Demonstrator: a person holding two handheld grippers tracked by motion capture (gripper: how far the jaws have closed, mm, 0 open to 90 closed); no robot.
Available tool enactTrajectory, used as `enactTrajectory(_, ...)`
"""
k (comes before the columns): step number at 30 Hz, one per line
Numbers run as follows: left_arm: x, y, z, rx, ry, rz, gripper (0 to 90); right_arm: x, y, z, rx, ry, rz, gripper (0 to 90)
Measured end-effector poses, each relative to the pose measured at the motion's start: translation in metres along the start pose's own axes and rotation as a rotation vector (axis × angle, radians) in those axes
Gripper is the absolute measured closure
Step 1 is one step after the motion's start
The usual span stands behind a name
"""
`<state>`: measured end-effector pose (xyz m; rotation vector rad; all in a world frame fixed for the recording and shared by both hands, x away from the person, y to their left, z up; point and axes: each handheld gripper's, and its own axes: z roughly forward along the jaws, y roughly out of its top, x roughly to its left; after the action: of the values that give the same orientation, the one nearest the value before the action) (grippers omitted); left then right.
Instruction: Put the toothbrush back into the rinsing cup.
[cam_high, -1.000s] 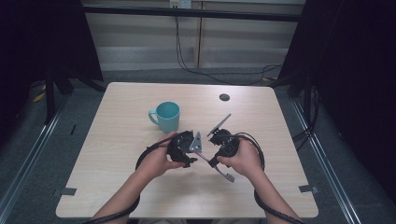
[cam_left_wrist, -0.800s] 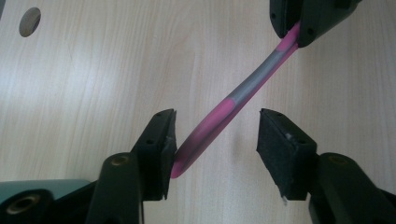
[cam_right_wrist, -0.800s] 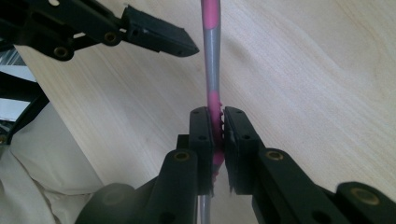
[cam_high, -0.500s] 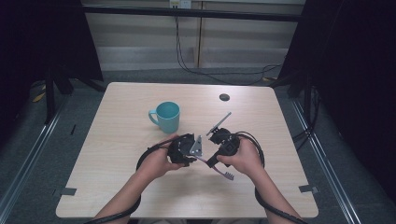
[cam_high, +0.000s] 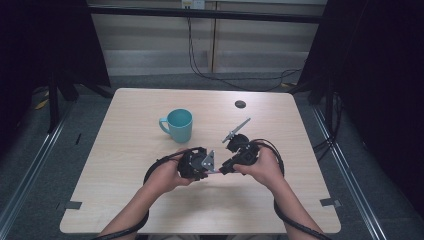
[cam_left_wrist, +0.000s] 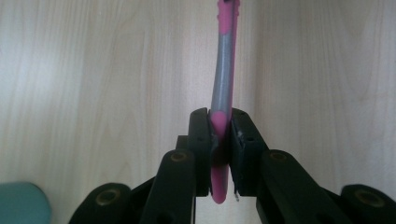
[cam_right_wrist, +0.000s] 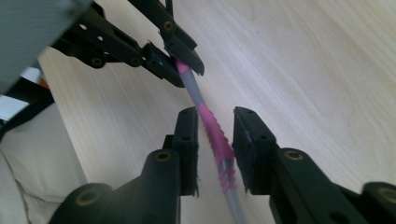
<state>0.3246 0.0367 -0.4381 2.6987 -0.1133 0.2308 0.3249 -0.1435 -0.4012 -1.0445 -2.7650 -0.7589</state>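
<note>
Glossy plastic toothbrush (cam_left_wrist: 223, 74) above matt pale wood table (cam_high: 125, 150).

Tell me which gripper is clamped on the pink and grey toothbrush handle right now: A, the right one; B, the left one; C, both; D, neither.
B: in the left gripper view the left gripper pinches the toothbrush, while the right gripper stands apart around it, its jaws just opening.

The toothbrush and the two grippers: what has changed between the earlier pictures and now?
The toothbrush is passing from right to left: the left gripper has just closed on its handle, and the right gripper has just been opening, with the handle loose between its jaws. Both hands, the teal mug and the table stayed in place.
</note>
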Motion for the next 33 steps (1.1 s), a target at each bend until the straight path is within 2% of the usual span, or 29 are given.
enactTrajectory(1,0.001,-0.001,0.000,0.000,-0.006,-0.012,80.7,0.000,0.000,0.000,0.000,0.000,0.000,70.6)
enactTrajectory(2,0.001,-0.003,0.001,0.000,-0.010,-0.031,80.7,-0.002,-0.001,-0.002,-0.024,0.007,0.002,66.3)
enactTrajectory(3,0.003,-0.005,0.000,0.003,-0.018,-0.072,80.7,-0.004,-0.001,-0.005,-0.053,-0.018,0.019,56.5)
enactTrajectory(7,0.007,-0.009,-0.002,-0.002,-0.031,-0.154,80.7,-0.007,-0.002,-0.014,-0.112,-0.041,0.046,51.9)
enactTrajectory(8,0.007,-0.009,-0.002,-0.002,-0.031,-0.154,80.8,-0.007,-0.002,-0.014,-0.112,-0.041,0.046,51.9)
enactTrajectory(9,0.010,-0.012,-0.003,-0.002,-0.043,-0.193,80.8,-0.009,-0.003,-0.022,-0.170,-0.046,0.085,47.2)
enactTrajectory(11,0.011,-0.014,-0.004,-0.003,-0.048,-0.224,80.7,-0.013,-0.004,-0.030,-0.223,-0.034,0.108,46.9)
enactTrajectory(13,0.013,-0.015,-0.004,0.003,-0.059,-0.250,80.8,-0.015,-0.005,-0.036,-0.257,-0.055,0.117,46.0)
enactTrajectory(15,0.015,-0.016,-0.003,0.019,-0.061,-0.260,80.7,-0.017,-0.006,-0.040,-0.280,-0.043,0.130,45.5)
enactTrajectory(17,0.015,-0.017,-0.002,0.026,-0.065,-0.294,80.7,-0.018,-0.007,-0.043,-0.288,-0.060,0.133,45.0)
enactTrajectory(19,0.018,-0.018,-0.003,0.040,-0.067,-0.298,80.7,-0.019,-0.008,-0.045,-0.283,-0.064,0.139,43.4)
enactTrajectory(20,0.018,-0.018,-0.003,0.038,-0.066,-0.318,80.7,-0.019,-0.008,-0.045,-0.281,-0.062,0.137,43.3)
enactTrajectory(22,0.021,-0.020,-0.004,0.047,-0.063,-0.333,80.7,-0.020,-0.010,-0.046,-0.273,-0.079,0.141,42.8)
enactTrajectory(23,0.023,-0.021,-0.005,0.041,-0.064,-0.356,80.7,-0.020,-0.011,-0.046,-0.273,-0.071,0.142,42.7)
enactTrajectory(24,0.023,-0.021,-0.005,0.041,-0.064,-0.356,80.7,-0.021,-0.012,-0.046,-0.273,-0.073,0.145,42.3)
enactTrajectory(26,0.027,-0.025,-0.008,0.047,-0.063,-0.400,80.7,-0.023,-0.015,-0.047,-0.272,-0.078,0.149,41.6)
enactTrajectory(30,0.030,-0.028,-0.011,0.027,-0.066,-0.469,80.7,-0.025,-0.019,-0.045,-0.272,-0.078,0.165,41.1)
enactTrajectory(31,0.030,-0.028,-0.011,0.027,-0.066,-0.469,80.7,-0.025,-0.019,-0.045,-0.272,-0.078,0.165,41.1)
enactTrajectory(32,0.031,-0.029,-0.012,0.018,-0.079,-0.492,80.7,-0.026,-0.021,-0.042,-0.276,-0.078,0.168,40.9)
enactTrajectory(33,0.032,-0.029,-0.013,0.013,-0.078,-0.495,80.7,-0.026,-0.022,-0.040,-0.275,-0.075,0.172,40.6)
